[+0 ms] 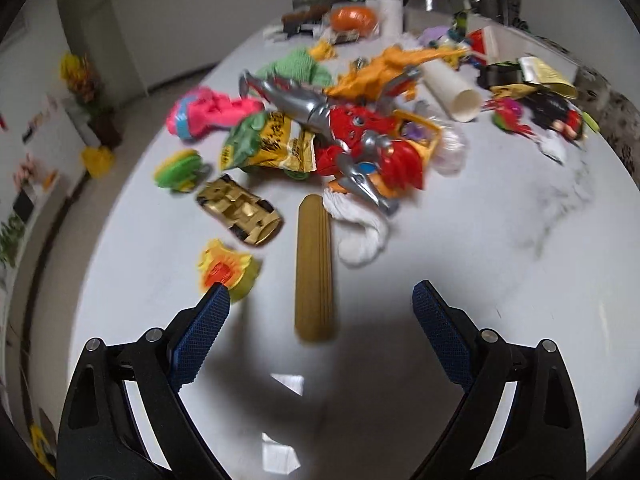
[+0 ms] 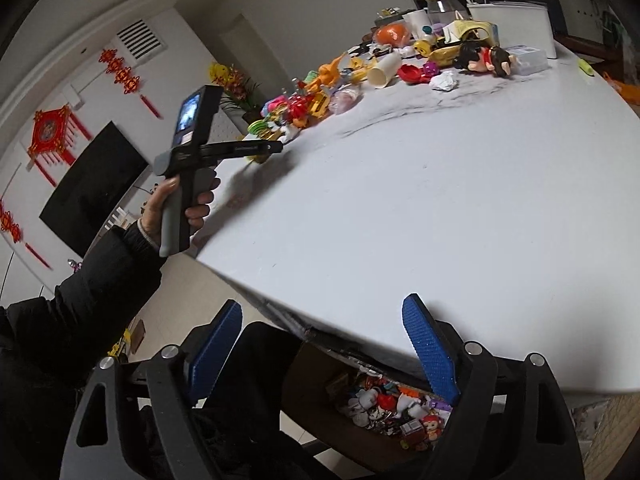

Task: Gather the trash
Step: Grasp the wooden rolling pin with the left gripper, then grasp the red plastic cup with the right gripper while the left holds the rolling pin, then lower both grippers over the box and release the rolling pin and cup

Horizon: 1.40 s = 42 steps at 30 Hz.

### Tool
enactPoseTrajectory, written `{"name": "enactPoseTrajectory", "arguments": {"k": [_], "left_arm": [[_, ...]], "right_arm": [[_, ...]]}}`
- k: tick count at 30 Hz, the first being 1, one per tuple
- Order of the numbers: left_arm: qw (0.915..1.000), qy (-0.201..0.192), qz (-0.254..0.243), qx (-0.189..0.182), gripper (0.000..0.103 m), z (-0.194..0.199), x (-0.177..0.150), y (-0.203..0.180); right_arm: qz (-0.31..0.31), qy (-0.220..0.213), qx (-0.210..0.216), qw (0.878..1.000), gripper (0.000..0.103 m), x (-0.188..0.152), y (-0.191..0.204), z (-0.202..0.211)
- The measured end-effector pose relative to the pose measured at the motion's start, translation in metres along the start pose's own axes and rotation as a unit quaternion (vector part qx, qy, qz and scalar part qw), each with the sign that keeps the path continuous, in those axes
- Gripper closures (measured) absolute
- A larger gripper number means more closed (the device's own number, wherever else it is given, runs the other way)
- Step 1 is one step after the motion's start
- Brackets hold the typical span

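My left gripper [image 1: 320,294] is open and empty above the white table [image 1: 460,240]. A ribbed tan tube [image 1: 314,264] lies between its fingers, just ahead. Behind the tube are a crumpled white tissue [image 1: 362,236], a green and yellow snack wrapper [image 1: 264,144] and a white paper cup [image 1: 452,88] among toys. My right gripper [image 2: 324,318] is open and empty over the table's near edge. In the right wrist view the left gripper [image 2: 268,148] shows from the side, and a crumpled tissue [image 2: 444,80] and the paper cup [image 2: 384,72] lie far back.
Toys crowd the far table: a red robot [image 1: 360,140], gold car [image 1: 240,210], pink toy [image 1: 208,114], orange dinosaur [image 1: 380,72], yellow flower toy [image 1: 226,270]. A box of toys [image 2: 396,408] sits below the table edge. A white bin [image 2: 512,24] stands at the far end.
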<state>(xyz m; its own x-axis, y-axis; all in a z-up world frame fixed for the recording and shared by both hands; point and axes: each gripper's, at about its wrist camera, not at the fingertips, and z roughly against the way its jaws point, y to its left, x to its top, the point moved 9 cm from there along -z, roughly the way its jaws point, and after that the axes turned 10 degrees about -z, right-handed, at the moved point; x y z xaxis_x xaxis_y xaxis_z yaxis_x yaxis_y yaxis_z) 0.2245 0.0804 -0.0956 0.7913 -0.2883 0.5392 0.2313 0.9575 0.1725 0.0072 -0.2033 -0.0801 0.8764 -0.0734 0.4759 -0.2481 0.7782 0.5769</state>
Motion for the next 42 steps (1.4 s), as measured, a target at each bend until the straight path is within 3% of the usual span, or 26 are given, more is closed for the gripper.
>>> {"name": "enactPoseTrajectory", "arguments": {"k": [2,3,4,6,11,16,23,25,26,27,30,33,37,42], "left_arm": [[0.9995,-0.007,0.007,-0.031,0.040,-0.005,0.006,-0.004],[0.9992,-0.013,0.005,-0.037,0.071,-0.006,0.009,-0.007],[0.9996,-0.013,-0.002,-0.024,0.080,-0.005,0.010,-0.008],[0.9995,-0.023,0.003,-0.020,0.081,0.003,0.008,-0.012],[0.9949,-0.092,0.010,-0.040,0.085,0.057,-0.011,-0.030],[0.9913,-0.117,0.013,-0.058,0.085,0.085,-0.028,-0.055],[0.9866,-0.110,0.048,-0.111,0.085,0.089,-0.049,-0.063],[0.9854,-0.115,0.051,-0.115,0.085,0.090,-0.052,-0.062],[0.9852,-0.114,0.054,-0.115,0.085,0.090,-0.053,-0.060],[0.9851,-0.113,0.058,-0.117,0.085,0.089,-0.055,-0.059],[0.9855,-0.106,0.062,-0.118,0.085,0.087,-0.059,-0.059],[0.9852,-0.107,0.058,-0.121,0.085,0.092,-0.063,-0.063],[0.9834,-0.112,0.045,-0.135,0.085,0.107,-0.071,-0.073],[0.9822,-0.107,0.012,-0.154,0.085,0.136,-0.100,-0.097]], "right_arm": [[-0.001,-0.005,-0.008,1.000,0.022,0.011,-0.006,-0.003],[-0.001,-0.007,-0.015,1.000,0.022,0.020,-0.010,-0.005],[-0.001,-0.012,-0.024,1.000,0.022,0.032,-0.015,-0.008],[0.009,-0.026,-0.040,0.999,0.022,0.058,-0.020,-0.013],[0.059,-0.053,-0.096,0.992,0.022,0.146,-0.036,-0.047],[0.104,-0.071,-0.147,0.981,0.025,0.239,-0.050,-0.107],[0.118,-0.022,-0.185,0.975,0.044,0.288,-0.056,-0.189],[0.116,-0.006,-0.206,0.972,0.045,0.292,-0.065,-0.207],[0.109,-0.011,-0.203,0.973,0.059,0.296,-0.064,-0.207],[0.102,-0.010,-0.205,0.973,0.064,0.299,-0.064,-0.208],[0.094,-0.005,-0.207,0.974,0.065,0.300,-0.064,-0.204],[0.095,-0.006,-0.174,0.980,0.065,0.281,-0.048,-0.184],[0.079,-0.012,-0.106,0.991,0.064,0.229,-0.021,-0.128],[0.078,0.024,-0.025,0.996,0.064,0.121,0.018,-0.049]]}}
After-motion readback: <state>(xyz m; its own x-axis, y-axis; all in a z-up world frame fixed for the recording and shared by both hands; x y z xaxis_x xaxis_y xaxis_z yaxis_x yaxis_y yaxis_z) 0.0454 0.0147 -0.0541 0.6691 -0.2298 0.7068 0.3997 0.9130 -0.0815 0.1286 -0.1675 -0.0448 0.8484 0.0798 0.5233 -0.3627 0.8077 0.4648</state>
